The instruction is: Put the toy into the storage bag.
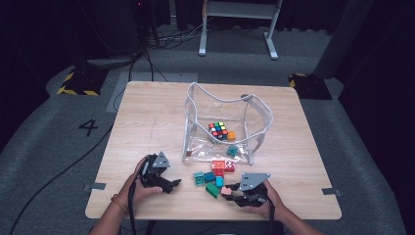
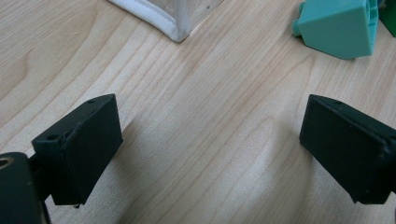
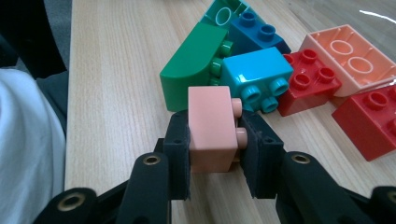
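Left gripper (image 2: 210, 140): two black, blocky jaws rising from the lower corners, standing wide apart, nothing between them.
Desk (image 2: 205, 98): pale wood-grain top, bare under the jaws.
Clear plastic bag with white piped edge (image 2: 173, 18): one corner resting on the desk at upper centre.
Teal plastic building block (image 2: 338, 25): at upper right, lying on its side, well apart from both jaws.
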